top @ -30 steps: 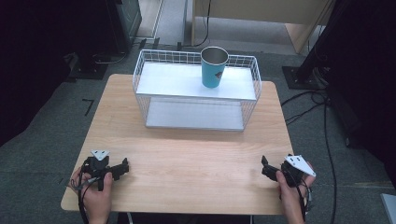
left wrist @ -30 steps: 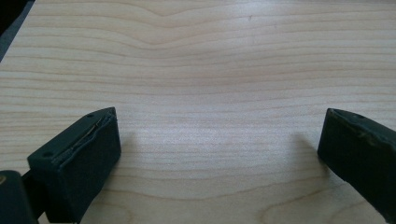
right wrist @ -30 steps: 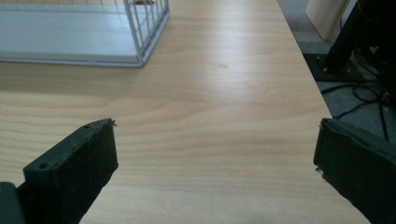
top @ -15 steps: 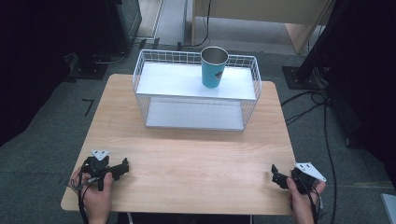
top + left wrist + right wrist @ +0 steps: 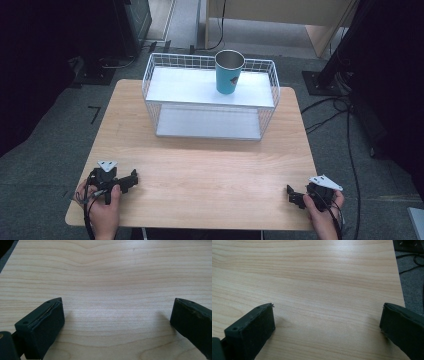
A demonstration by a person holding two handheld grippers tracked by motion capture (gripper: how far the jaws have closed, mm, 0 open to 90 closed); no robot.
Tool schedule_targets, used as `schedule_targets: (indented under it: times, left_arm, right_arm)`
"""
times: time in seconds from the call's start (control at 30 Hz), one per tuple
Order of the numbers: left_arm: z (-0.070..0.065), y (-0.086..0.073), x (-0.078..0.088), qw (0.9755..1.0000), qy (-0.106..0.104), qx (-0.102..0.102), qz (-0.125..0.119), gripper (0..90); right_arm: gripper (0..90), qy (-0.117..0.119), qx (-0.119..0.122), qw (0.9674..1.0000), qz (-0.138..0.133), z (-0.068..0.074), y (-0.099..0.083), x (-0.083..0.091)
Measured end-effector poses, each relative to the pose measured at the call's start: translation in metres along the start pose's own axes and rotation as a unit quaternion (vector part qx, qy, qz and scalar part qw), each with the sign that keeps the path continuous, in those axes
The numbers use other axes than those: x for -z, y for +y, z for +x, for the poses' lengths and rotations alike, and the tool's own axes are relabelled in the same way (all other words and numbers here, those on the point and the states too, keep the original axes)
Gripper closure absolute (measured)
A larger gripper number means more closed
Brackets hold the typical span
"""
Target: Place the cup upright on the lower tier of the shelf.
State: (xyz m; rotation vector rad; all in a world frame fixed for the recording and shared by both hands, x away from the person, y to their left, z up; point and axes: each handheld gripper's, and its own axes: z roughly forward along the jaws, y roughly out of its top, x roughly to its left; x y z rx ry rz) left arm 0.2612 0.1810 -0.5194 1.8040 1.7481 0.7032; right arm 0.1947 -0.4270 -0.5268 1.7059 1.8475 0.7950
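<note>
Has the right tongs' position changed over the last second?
Yes. The right tongs have pulled back toward the person and slightly outward, now at the table's near right corner, farther from the wire rack.

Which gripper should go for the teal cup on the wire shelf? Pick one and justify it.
Right, marginally. The teal cup stands right of centre on the wire shelf; the right gripper and left gripper both rest open at the near edge.
</note>
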Motion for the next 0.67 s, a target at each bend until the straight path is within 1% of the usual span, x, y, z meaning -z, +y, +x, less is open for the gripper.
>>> schedule_targets:
  times: [0.67]
  left_arm:
    - [0.0000,0.0005,-0.0002,1.0000,0.001,0.000,0.001,0.0]
  right_arm:
    - [0.0,-0.001,0.000,1.0000,0.000,0.0012,-0.0011,0.0011]
